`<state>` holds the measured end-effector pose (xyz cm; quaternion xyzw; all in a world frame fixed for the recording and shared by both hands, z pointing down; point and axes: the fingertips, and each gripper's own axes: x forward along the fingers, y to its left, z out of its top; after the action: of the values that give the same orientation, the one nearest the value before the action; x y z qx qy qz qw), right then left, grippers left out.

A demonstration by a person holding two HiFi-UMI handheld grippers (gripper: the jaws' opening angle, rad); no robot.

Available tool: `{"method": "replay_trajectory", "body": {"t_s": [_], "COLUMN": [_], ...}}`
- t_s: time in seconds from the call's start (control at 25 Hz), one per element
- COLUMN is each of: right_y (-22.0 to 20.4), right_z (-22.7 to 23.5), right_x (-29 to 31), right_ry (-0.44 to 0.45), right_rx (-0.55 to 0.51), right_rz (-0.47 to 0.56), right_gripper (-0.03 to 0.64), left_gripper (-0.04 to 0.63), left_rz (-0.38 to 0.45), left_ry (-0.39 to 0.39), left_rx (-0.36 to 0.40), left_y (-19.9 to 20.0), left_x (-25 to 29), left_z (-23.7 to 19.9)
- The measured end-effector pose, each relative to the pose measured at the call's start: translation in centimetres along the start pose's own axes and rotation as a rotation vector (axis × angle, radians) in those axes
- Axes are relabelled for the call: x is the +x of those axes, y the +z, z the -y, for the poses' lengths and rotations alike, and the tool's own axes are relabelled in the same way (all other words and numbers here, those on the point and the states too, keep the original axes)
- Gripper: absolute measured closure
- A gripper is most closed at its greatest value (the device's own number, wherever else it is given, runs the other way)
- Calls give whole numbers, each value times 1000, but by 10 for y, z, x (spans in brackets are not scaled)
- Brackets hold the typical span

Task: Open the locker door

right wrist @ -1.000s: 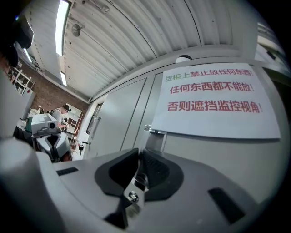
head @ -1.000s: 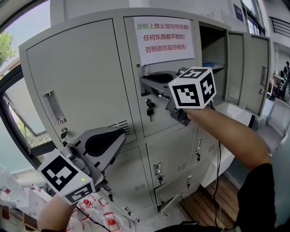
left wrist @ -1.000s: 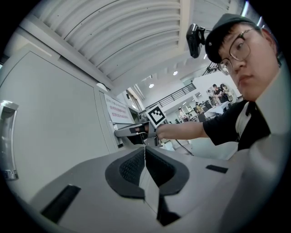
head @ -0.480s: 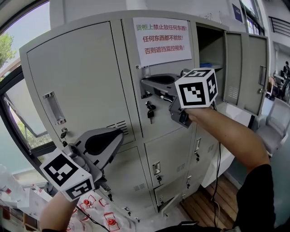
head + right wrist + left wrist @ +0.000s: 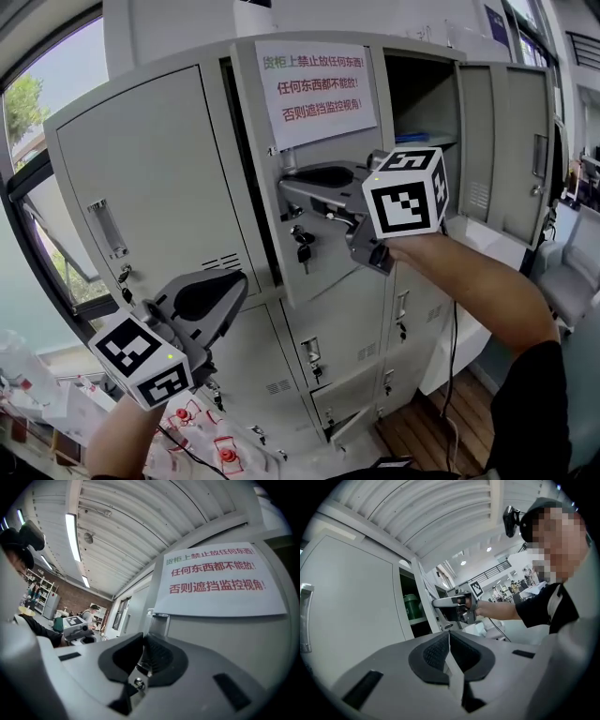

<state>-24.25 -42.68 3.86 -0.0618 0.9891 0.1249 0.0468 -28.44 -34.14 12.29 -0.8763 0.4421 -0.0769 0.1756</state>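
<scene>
A person's right gripper (image 5: 284, 183) reaches the left edge of a grey locker door (image 5: 319, 145) in the top row of a bank of metal lockers, at about the door's mid-height. In the right gripper view its jaws (image 5: 143, 644) are pressed together on the thin metal handle (image 5: 157, 623) that juts from the door just below a paper notice (image 5: 314, 82) printed in green and red. The door stands slightly ajar, its left edge swung clear of the frame, with a dark gap (image 5: 246, 159) between it and the shut door (image 5: 159, 178) to the left. A bunch of keys (image 5: 300, 242) hangs from the lock just beneath the gripper.

The left gripper (image 5: 239, 289) is held low, in front of the lower right corner of that shut neighbouring door, well apart from the ajar door and touching nothing. Its jaws (image 5: 449, 639) are pressed together with nothing between them. From its view, a green container (image 5: 411, 606) shows on a shelf through the gap behind the ajar door.

To the right of the ajar door, another compartment (image 5: 417, 103) stands wide open, its door (image 5: 520, 141) swung far out toward the right edge of the locker bank.
</scene>
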Motion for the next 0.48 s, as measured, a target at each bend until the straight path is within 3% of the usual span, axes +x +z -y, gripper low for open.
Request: {"method": "replay_trajectory", "body": {"t_s": [0.48], "right_y": [12], "right_z": [-26], "right_x": [-67], "right_ry": [252], "right_rx": [-21], "right_rz": [69], "right_gripper": [583], "left_gripper": [577], "left_rz": [1], "left_ry": [124], "left_rx": [17], "left_y": [26], "left_x": [26], "left_z": [65]}}
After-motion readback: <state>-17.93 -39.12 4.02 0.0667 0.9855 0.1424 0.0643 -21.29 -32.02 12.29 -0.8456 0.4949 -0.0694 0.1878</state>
